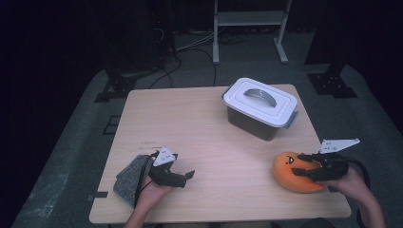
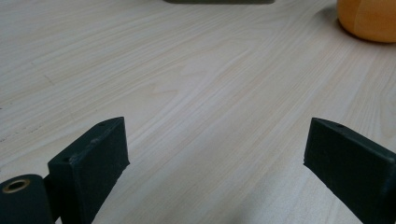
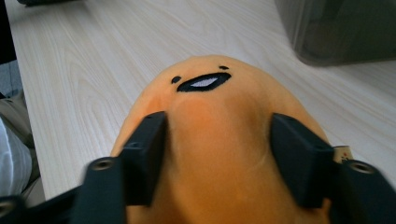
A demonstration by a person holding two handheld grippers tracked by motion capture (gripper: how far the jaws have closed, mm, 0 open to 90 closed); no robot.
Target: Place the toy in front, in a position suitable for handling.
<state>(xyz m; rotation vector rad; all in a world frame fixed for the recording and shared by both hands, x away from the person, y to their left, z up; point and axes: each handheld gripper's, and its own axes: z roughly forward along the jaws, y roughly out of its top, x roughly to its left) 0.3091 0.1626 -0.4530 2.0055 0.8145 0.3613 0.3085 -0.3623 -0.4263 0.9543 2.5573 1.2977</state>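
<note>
An orange plush toy (image 1: 284, 167) with a stitched face lies near the table's front right corner. My right gripper (image 1: 297, 165) comes at it from the right and is shut on it. In the right gripper view both black pads (image 3: 147, 154) press into the sides of the plush toy (image 3: 205, 84), denting it. My left gripper (image 1: 184, 165) rests low at the front left in a hand, open. In the left gripper view its jaws (image 2: 215, 135) stand wide apart over bare wood, with the plush toy (image 2: 369, 18) far off at the top right.
A white-lidded box (image 1: 260, 107) with a grey handle stands at the back right of the wooden table (image 1: 204, 133); its dark wall (image 3: 341, 28) lies beyond the plush. A grey cloth (image 1: 129, 176) lies at the front left edge beside the left hand.
</note>
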